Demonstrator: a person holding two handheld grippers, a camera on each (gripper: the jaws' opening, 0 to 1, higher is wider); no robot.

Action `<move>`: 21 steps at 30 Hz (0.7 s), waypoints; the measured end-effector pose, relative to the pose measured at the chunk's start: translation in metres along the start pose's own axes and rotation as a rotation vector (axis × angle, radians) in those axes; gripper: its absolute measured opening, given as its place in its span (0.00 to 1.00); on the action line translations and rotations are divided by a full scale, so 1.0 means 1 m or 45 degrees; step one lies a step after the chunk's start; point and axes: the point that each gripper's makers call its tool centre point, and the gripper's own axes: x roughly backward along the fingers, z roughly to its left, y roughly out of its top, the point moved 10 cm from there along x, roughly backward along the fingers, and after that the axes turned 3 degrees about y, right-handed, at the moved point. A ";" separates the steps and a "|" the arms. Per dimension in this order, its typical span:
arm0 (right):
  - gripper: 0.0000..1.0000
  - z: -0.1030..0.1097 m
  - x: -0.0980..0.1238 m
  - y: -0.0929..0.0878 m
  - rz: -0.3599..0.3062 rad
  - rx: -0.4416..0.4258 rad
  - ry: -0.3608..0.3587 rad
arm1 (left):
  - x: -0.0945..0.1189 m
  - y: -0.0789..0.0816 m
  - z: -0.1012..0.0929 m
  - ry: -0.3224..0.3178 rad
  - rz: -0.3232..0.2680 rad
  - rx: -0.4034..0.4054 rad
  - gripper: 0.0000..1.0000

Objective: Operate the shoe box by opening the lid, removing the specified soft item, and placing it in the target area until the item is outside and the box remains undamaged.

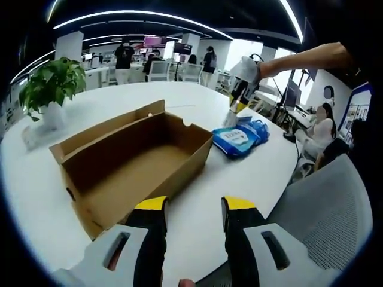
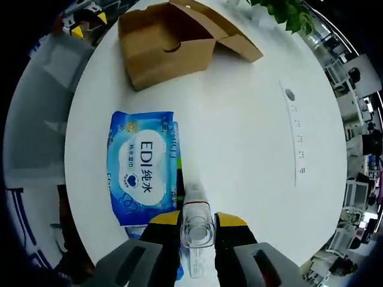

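- shoe box [image 1: 131,160] of brown cardboard sits in the left centre of the left gripper view on a round white table [image 1: 203,107], open at the top, its inside bare and its lid folded back along the far long side.
- left gripper [image 1: 194,206] rises from the bottom of that frame, yellow-tipped black jaws apart with bare table between them, gripping nothing; the near corner of the box lies just above and left of the left jaw.
- right of the box, near its far end but apart from it, lies a blue pack of wipes [image 1: 240,136]; above it, in the upper right, the right gripper [image 1: 234,109] comes down from a person's arm with a small clear bottle [image 1: 231,118] pointing at the table beside the pack.
- a potted plant [image 1: 52,86] stands at the upper left table edge; a grey mesh chair [image 1: 323,212] fills the lower right; people stand and sit in the office beyond.
- in the right gripper view the shoe box [image 2: 164,45] is at the top centre, lid flap lying out to its right.
- the pack of wipes [image 2: 142,167] lies flat in the left centre, well clear of the box.
- the right gripper [image 2: 197,222] at the bottom centre is clamped on the clear bottle [image 2: 197,224], whose tip points up the frame just beside the pack's right edge.
- plant leaves [image 2: 287,13] show at the top right.
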 end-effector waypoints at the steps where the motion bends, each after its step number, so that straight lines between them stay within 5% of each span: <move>1: 0.17 0.000 0.000 0.001 0.005 0.002 0.002 | 0.000 0.000 0.000 0.001 -0.001 0.002 0.36; 21: 0.17 -0.003 -0.004 0.009 0.042 0.008 0.039 | 0.000 0.001 0.002 0.008 -0.005 0.009 0.36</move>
